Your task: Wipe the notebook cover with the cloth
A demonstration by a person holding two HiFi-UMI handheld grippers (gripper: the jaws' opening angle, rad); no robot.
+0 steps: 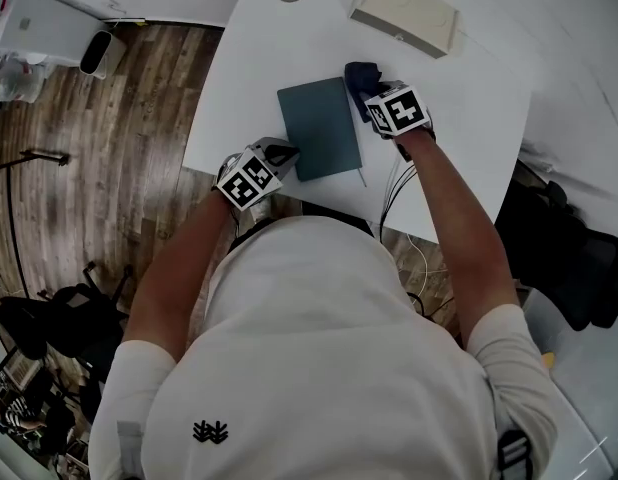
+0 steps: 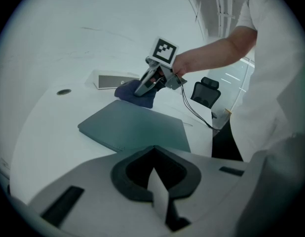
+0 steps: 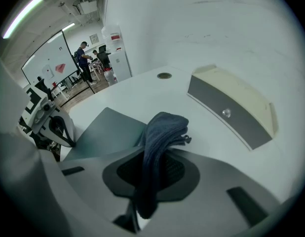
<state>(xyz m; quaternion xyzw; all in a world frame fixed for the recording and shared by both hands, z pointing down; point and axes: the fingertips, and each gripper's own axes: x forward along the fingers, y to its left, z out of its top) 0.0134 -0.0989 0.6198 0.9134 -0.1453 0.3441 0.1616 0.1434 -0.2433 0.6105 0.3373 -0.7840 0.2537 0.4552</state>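
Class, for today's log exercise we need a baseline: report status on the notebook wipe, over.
Left gripper shut, at near-left corner of notebook. Right gripper shut on cloth, at its far-right corner. Nothing on the cover; beige box sits clear beyond.

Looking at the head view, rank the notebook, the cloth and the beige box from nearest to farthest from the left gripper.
From the left gripper:
1. Notebook, right beside its tip.
2. Cloth, past the notebook's far right corner.
3. Beige box, at the table's far side.
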